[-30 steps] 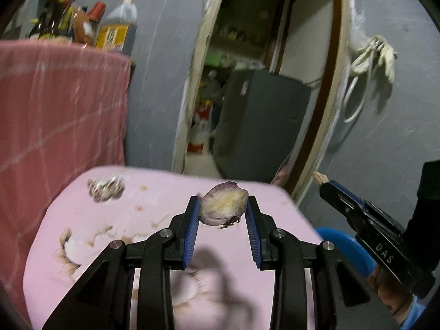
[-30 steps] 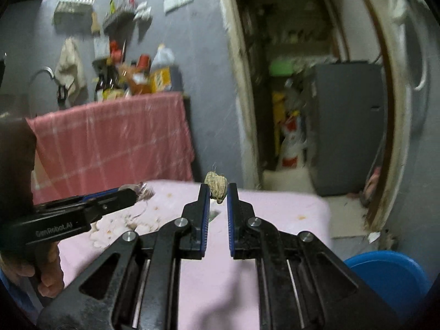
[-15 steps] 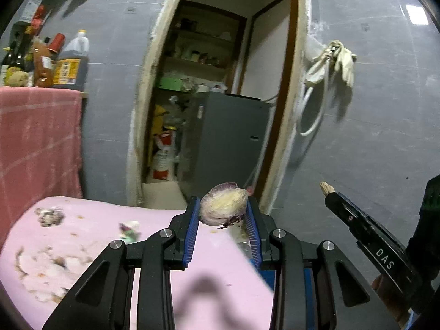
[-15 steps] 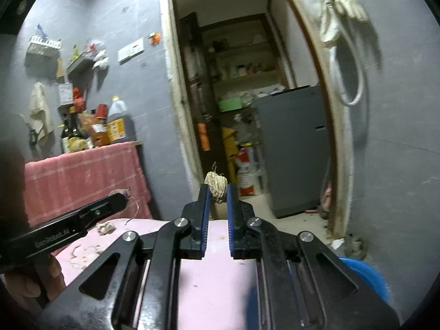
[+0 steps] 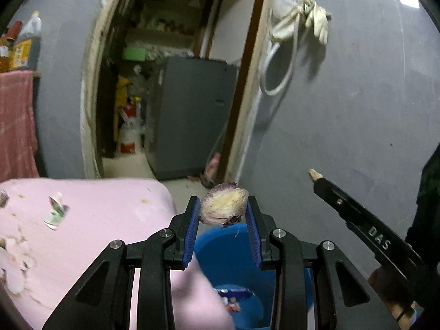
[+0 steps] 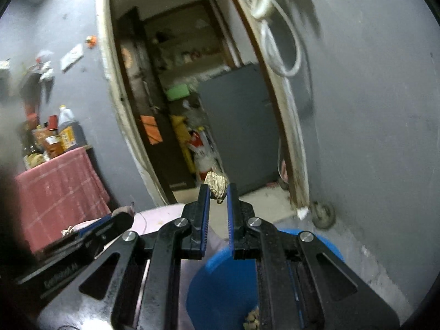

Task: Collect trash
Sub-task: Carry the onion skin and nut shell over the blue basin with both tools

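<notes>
A: What stands below the left gripper [image 5: 223, 221]?
B: The open blue bucket [image 5: 220, 258], its mouth uncovered, a wrapper at the bottom. The pink table [image 5: 110, 220] edge crowds its left side.

A: And to the right?
B: The right gripper [image 5: 316, 177] hangs there, apart from the left one, with bare grey wall [image 5: 357, 110] behind it.

A: On the table?
B: Scraps [image 5: 56, 211] lie near its left part.

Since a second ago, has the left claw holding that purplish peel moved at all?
Yes. The left gripper, shut on the purplish peel, has swung rightward off the pink table; it now hangs over the blue bucket, which was not beneath it before.
</notes>
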Demonstrator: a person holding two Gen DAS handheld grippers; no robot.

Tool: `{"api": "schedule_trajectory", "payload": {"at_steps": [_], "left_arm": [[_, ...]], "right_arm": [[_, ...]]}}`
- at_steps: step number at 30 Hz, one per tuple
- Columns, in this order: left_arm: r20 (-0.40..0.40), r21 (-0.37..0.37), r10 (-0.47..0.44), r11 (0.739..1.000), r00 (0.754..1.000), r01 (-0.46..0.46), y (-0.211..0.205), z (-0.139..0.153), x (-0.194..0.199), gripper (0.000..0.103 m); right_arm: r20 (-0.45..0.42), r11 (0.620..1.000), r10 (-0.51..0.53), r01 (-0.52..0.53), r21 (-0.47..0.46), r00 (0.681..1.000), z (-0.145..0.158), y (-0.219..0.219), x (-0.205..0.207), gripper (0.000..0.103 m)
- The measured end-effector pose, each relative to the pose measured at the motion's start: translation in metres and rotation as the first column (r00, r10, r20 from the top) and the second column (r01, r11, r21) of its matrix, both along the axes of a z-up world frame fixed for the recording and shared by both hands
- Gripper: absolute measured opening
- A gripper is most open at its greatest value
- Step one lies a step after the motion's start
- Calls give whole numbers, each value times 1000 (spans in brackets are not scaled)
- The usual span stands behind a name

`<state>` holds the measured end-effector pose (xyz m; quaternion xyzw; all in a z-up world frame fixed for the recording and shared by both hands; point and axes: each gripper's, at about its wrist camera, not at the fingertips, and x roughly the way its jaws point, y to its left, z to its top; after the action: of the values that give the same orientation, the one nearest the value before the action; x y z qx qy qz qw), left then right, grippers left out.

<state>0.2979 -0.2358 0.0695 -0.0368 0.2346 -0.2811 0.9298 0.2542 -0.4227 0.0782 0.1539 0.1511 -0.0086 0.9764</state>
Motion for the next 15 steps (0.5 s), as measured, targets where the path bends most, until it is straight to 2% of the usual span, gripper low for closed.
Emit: {"api": "schedule_trajectory", "payload": {"at_steps": [3, 9, 15], "left_arm": [[-55, 19, -18, 1000, 998, 19, -14, -10, 8, 29], [-147, 32, -25, 999, 989, 30, -27, -31, 23, 29], [-177, 56, -23, 998, 984, 34, -32, -46, 25, 29]], "right_arm": [[-70, 999, -8, 10, 36, 998, -11, -11, 10, 12], [-153, 995, 0, 14, 94, 988, -27, -24, 19, 12], [-205, 992, 13, 14, 128, 979, -35, -32, 27, 12]]}}
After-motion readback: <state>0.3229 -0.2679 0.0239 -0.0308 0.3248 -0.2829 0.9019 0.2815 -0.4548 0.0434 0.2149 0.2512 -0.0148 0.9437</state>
